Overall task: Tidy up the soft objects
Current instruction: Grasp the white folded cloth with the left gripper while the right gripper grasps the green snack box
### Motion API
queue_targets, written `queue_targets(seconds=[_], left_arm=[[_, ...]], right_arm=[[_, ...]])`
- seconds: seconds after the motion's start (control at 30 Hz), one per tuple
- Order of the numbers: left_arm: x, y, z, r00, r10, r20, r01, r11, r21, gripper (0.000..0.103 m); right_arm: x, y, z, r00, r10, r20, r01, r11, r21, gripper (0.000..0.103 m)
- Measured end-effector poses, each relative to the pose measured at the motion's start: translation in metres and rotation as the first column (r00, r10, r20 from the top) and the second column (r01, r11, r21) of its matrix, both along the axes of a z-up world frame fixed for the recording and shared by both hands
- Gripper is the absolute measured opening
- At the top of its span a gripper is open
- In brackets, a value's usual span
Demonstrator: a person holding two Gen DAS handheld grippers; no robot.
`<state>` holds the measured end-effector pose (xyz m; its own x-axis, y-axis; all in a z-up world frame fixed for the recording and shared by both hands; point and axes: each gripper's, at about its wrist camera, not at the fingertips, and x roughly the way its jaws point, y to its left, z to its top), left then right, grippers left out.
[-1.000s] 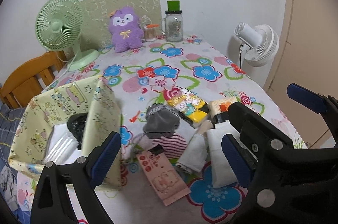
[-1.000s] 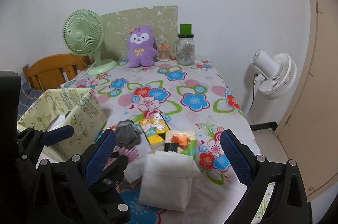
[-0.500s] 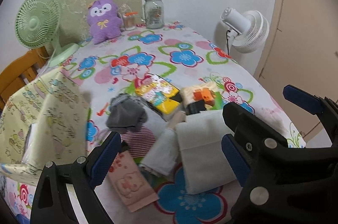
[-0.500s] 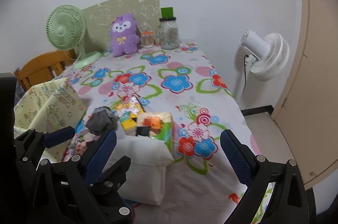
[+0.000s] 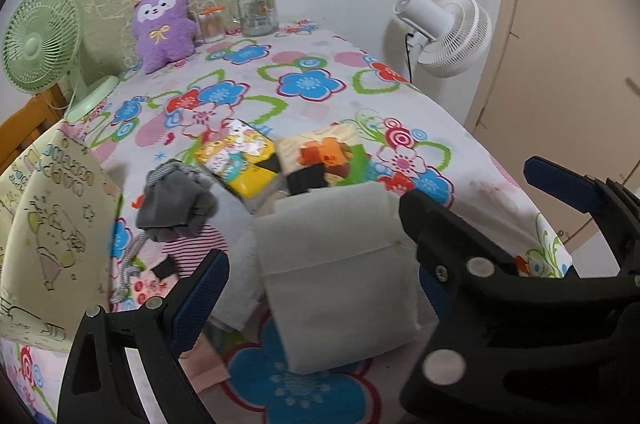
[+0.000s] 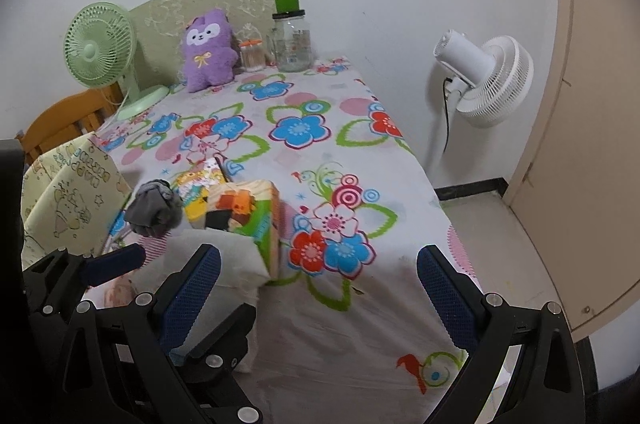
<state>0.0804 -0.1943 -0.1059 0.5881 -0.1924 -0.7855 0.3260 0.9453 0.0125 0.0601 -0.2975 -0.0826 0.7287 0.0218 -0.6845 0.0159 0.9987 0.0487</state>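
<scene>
A white folded soft pack (image 5: 336, 276) lies on the flowered tablecloth (image 5: 312, 87). My left gripper (image 5: 312, 296) is open, with a finger on either side of the pack and not pressing it. Behind the pack lie a grey sock bundle (image 5: 176, 207), a yellow snack-print packet (image 5: 240, 159), an orange-and-green tissue pack (image 5: 324, 159), a striped sock (image 5: 192, 248) and a pink packet (image 5: 152, 288). My right gripper (image 6: 318, 296) is open over bare cloth, just right of the white pack (image 6: 224, 260). It holds nothing.
A yellow patterned fabric box (image 5: 52, 224) stands at the left. A purple plush (image 5: 162, 23), a glass jar (image 5: 256, 3) and a green fan (image 5: 40, 39) stand at the far end. A white floor fan (image 6: 484, 79) is beyond the table's right edge.
Both grippers have shifted right and closer to the pile. The white pack now sits between the left fingers, and the yellow box has slid to the left of both views.
</scene>
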Motion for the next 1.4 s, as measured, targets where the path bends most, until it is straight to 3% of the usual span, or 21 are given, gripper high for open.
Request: queue_targets(seconds=[0.23,0.3,0.6,1.03,1.23,1.4], left_arm=[[0.001,-0.014,-0.010,1.000,-0.015,-0.005,0.015,1.000,0.022,0.094],[0.003,-0.014,-0.013,1.000,-0.014,-0.014,0.015,1.000,0.022,0.082],[0.005,-0.008,-0.013,0.999,-0.031,-0.023,0.032,0.999,0.008,0.063],[0.015,0.031,0.002,0.999,0.040,0.036,-0.041,0.999,0.023,0.061],[0.029,0.042,-0.007,0.997,0.070,0.011,-0.070,0.997,0.020,0.061],[0.036,0.042,-0.012,0.997,0.072,-0.001,-0.072,0.997,0.018,0.061]], right_arm=[[0.004,-0.009,-0.011,0.999,-0.022,-0.034,0.022,1.000,-0.003,0.100],[0.006,-0.012,-0.016,0.999,-0.026,-0.046,0.026,1.000,0.003,0.100],[0.012,-0.008,-0.022,0.998,-0.011,-0.061,0.012,1.000,0.013,0.100],[0.026,0.024,-0.012,0.998,0.048,-0.036,-0.047,0.998,0.030,0.100],[0.040,0.035,-0.018,0.997,0.047,-0.053,-0.046,0.999,0.013,0.099],[0.052,0.039,-0.025,0.996,0.050,-0.080,-0.049,0.999,0.012,0.091]])
